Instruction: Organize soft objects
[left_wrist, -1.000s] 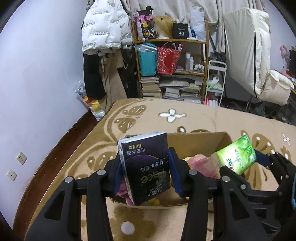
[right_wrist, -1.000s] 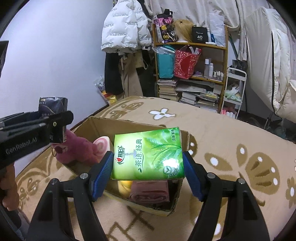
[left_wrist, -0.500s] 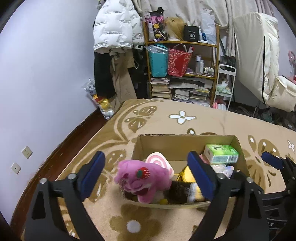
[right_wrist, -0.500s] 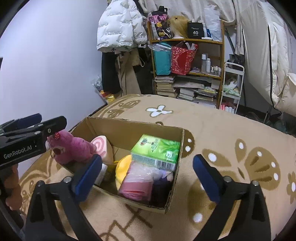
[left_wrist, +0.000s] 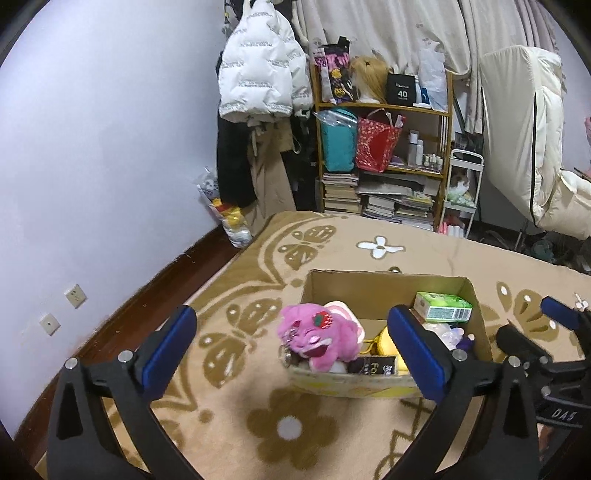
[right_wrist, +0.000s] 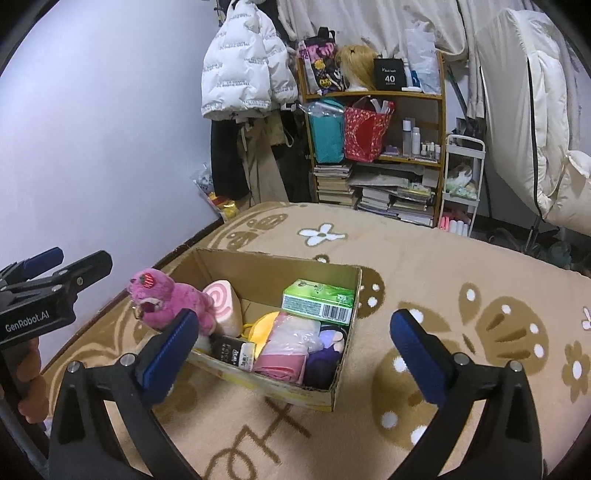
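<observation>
An open cardboard box (left_wrist: 380, 284) (right_wrist: 273, 266) sits on the tan carpet. In it lie a pink plush bear (left_wrist: 317, 338) (right_wrist: 166, 301), a pink swirl cushion (right_wrist: 221, 301), a green tissue pack (left_wrist: 441, 306) (right_wrist: 317, 298), a dark tissue pack (left_wrist: 373, 365) (right_wrist: 234, 349), a yellow soft toy (right_wrist: 264, 325), a pink bagged item (right_wrist: 288, 347) and a purple item (right_wrist: 327, 354). My left gripper (left_wrist: 291, 347) is open and empty, above the box's near left side. My right gripper (right_wrist: 291, 347) is open and empty, above the box's near edge.
The patterned carpet (left_wrist: 369, 435) surrounds the box. A wall with sockets (left_wrist: 74, 295) runs on the left. A cluttered wooden shelf (left_wrist: 384, 162), hanging coats (left_wrist: 258, 85) and a white cart (left_wrist: 461, 192) stand at the back. The left gripper shows in the right wrist view (right_wrist: 48, 284).
Both grippers opened and let go: the dark tissue pack and the green tissue pack now lie in the box. Both grippers then drew back and up from the box.
</observation>
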